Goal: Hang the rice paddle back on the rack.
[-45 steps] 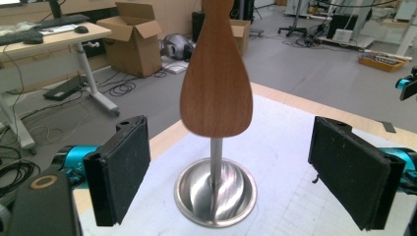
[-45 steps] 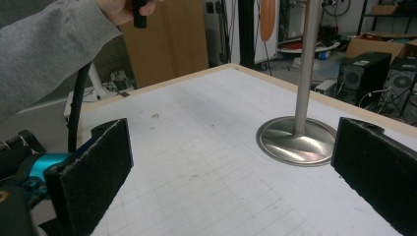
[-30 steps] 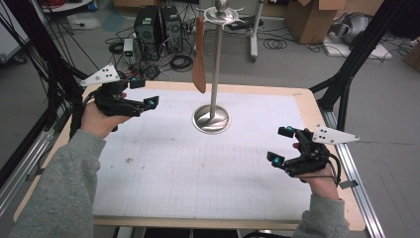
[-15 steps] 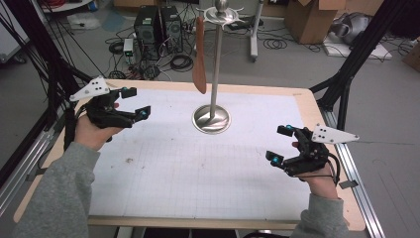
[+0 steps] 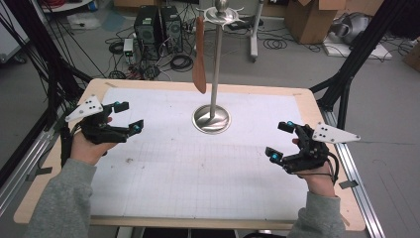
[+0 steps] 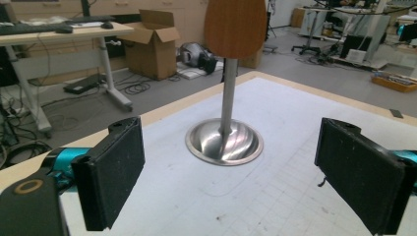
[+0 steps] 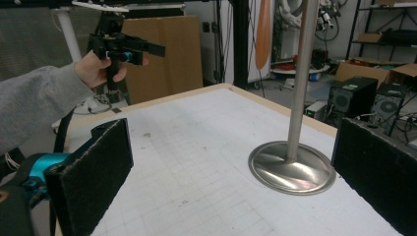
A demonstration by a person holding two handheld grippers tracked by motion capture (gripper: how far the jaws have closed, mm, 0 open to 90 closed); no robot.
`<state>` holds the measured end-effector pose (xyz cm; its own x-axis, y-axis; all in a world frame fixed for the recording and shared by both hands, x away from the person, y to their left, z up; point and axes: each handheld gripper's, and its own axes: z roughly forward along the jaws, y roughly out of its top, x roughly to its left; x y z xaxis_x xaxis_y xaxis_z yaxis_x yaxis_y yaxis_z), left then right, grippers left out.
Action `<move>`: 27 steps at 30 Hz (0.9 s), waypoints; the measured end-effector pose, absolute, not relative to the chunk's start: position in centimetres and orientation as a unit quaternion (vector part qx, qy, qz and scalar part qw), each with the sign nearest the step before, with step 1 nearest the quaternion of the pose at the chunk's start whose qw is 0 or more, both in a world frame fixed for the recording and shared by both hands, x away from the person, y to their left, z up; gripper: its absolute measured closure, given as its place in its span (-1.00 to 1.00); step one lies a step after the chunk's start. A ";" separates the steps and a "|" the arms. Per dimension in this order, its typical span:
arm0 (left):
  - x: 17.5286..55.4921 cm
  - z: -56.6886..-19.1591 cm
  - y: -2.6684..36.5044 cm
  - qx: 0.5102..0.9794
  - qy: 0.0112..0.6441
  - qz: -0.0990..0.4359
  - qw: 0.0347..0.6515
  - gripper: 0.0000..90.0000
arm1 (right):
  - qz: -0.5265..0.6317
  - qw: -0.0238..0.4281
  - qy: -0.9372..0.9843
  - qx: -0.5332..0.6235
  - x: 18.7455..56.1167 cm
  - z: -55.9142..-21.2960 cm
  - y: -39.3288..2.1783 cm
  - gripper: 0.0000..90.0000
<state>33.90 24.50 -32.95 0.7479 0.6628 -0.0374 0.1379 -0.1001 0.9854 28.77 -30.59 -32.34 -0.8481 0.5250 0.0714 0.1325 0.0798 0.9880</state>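
A steel stand (image 5: 212, 119) with a round base and thin pole rises from the far middle of the white mat; its base shows as a shiny dish (image 6: 224, 142) and again beside my right jaws (image 7: 291, 167). A wooden spatula (image 5: 199, 57) hangs from the stand's top hooks, its blade (image 6: 235, 27) seen close and its edge (image 7: 263, 32) seen farther off. My left gripper (image 5: 128, 116) is held above the mat's left edge, open and empty. My right gripper (image 5: 280, 140) hovers over the right side, open and empty. The left gripper (image 7: 140, 50) also appears far off in a hand.
The white gridded mat (image 5: 198, 168) covers a wooden table (image 5: 317, 99). Black frame struts (image 5: 356, 49) stand at both far corners. Computer cases and cables (image 5: 158, 25) lie on the floor beyond the table, with cardboard boxes (image 6: 152, 42) farther out.
My left gripper has drawn back toward the left edge of the table and nearer to the person. The right gripper has stayed in place.
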 end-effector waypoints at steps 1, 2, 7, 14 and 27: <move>33.8 -33.0 24.8 0.706 0.284 0.217 0.611 -0.73 | 0.638 0.157 0.718 0.229 28.8 -32.4 -30.6 -0.99; 33.5 -33.2 25.4 0.702 0.289 0.221 0.612 -0.73 | 0.637 0.155 0.719 0.230 28.8 -32.4 -30.6 -0.98; 32.8 -33.7 26.4 0.705 0.291 0.233 0.604 -0.73 | 0.635 0.154 0.721 0.230 28.9 -32.5 -30.4 -0.98; 31.7 -34.6 27.8 0.705 0.298 0.247 0.594 -0.73 | 0.632 0.152 0.723 0.234 29.1 -32.8 -30.3 -0.98; 29.7 -35.4 29.8 0.679 0.316 0.270 0.605 -0.73 | 0.627 0.163 0.711 0.273 29.8 -34.4 -31.4 -0.98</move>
